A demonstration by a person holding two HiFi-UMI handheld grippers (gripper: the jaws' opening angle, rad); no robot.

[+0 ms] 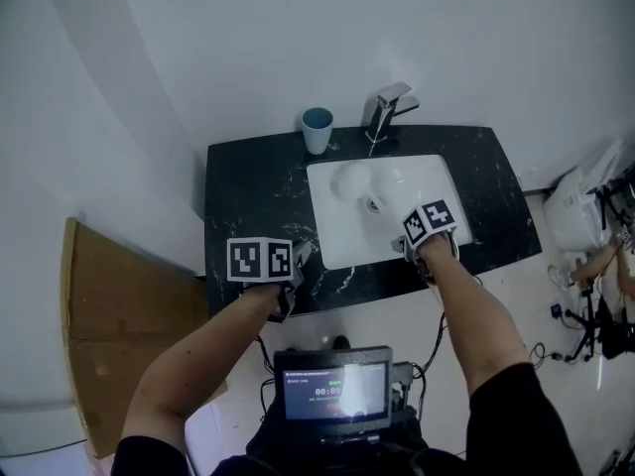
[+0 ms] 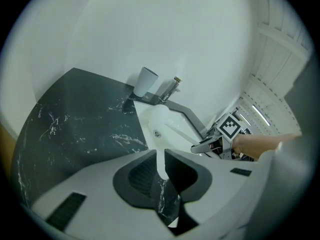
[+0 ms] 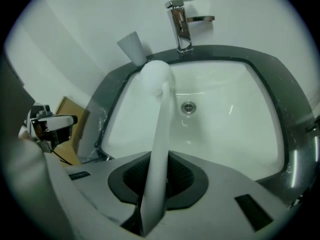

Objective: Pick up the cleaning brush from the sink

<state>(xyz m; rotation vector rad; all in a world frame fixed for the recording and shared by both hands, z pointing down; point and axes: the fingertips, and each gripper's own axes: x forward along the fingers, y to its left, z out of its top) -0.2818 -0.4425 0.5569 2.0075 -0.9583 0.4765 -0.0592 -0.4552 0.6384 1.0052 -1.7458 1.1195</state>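
Grasp step: right claw (image 3: 157, 184) is closing, pads gripping the brush (image 3: 159, 129) over the sink (image 3: 235, 129). Left claw (image 2: 161, 171) is barely parted and empty. Next, probably lift clear.

Black short sleeves (image 1: 521, 415) leave both forearms bare. The left tongs (image 2: 161, 154) and right tongs (image 3: 160, 154) are pale grey shells with dark ribbed pads (image 2: 142, 176) and black rectangular slots (image 2: 67, 210). Each bears a white cube (image 1: 260, 260) printed with black square markers. The right tongs' jaws are closing, with the cleaning brush (image 3: 162, 114) between them.
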